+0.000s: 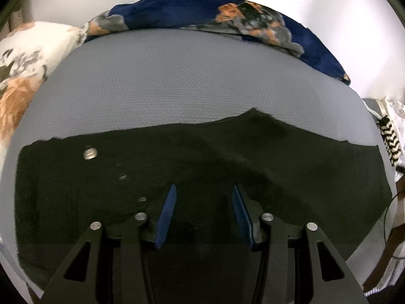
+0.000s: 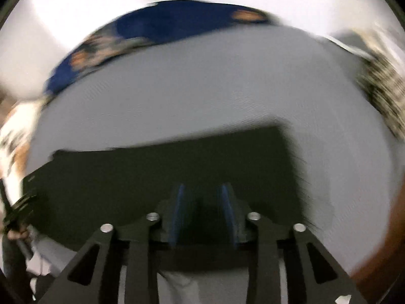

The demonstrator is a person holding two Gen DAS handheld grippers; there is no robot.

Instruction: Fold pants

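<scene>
In the left wrist view, the black pants [image 1: 202,162] lay spread flat across the near half of the grey mattress [image 1: 192,76], reaching almost from its left edge to its right edge. A silver button [image 1: 90,153] sat near the left end of the cloth. The left gripper [image 1: 203,190] hung over the near middle of the pants, its blue-padded fingers [image 1: 168,210] set wide apart with nothing between them. Along the far edge of the mattress lay a dark blue floral blanket [image 1: 227,17], and a pale floral pillow [image 1: 22,58] sat at the far left. A black-and-white striped cloth [image 1: 389,139] showed at the right edge.

The right wrist view was blurred. The pants [image 2: 164,172] filled the near left part of the mattress [image 2: 202,88], their right end squared off. The right gripper [image 2: 202,190] stood over the cloth with a clear gap between its fingers [image 2: 178,202]; whether cloth lay between them could not be told. The blanket [image 2: 162,25] showed at the far side.
</scene>
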